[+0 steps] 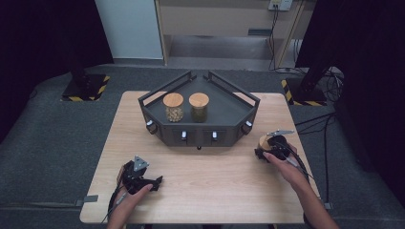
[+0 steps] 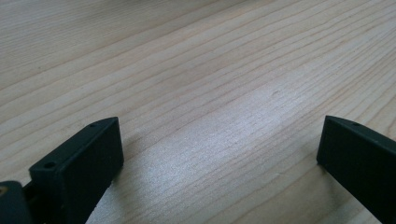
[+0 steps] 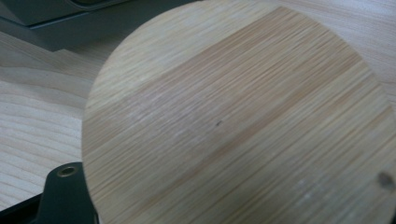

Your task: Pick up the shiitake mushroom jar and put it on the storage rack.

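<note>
A third jar with a round wooden lid (image 1: 264,141) stands on the table right of the tray, and my right gripper (image 1: 262,150) is shut on it from the near side. In the right gripper view the lid (image 3: 243,121) lies very close, covering the jar's body, with one black finger (image 3: 63,196) showing under its lower-left edge. My left gripper (image 1: 152,183) rests low on the table's near left, pointing right. Its jaws stand wide open (image 2: 219,140) over bare wood with nothing between them.
A dark angular tray (image 1: 224,114) with raised rails and front knobs sits at the table's far middle. It holds two glass jars with wooden lids, one pale-filled (image 1: 173,107) and one dark-filled (image 1: 198,107). The light wooden table (image 1: 215,181) ends close behind both hands.
</note>
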A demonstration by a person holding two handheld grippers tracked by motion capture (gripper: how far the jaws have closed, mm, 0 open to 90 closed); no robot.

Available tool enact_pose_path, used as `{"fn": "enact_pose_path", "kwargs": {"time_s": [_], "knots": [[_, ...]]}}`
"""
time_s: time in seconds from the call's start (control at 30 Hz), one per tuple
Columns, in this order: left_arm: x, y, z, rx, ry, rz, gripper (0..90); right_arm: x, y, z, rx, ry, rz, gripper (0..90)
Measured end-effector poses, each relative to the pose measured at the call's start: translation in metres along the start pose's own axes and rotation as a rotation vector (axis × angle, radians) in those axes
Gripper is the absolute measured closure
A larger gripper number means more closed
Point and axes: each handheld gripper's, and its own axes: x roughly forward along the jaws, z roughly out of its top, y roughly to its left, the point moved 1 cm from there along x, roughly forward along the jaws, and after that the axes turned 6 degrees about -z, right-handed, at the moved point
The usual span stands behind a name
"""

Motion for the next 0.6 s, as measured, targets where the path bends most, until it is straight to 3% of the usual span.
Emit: {"fn": "enact_pose_path", "kwargs": {"time_s": [0.2, 0.6], "knots": [[0.0000, -0.0001, 0.0000, 0.000, 0.000, 0.000, 0.0, -0.0013, 0.0037, 0.0015, -0.022, 0.004, -0.015, 25.3], [0.0000, -0.0001, 0.0000, 0.000, 0.000, 0.000, 0.0, -0.0068, 0.0029, 0.0003, -0.018, -0.007, -0.022, 25.4]]}}
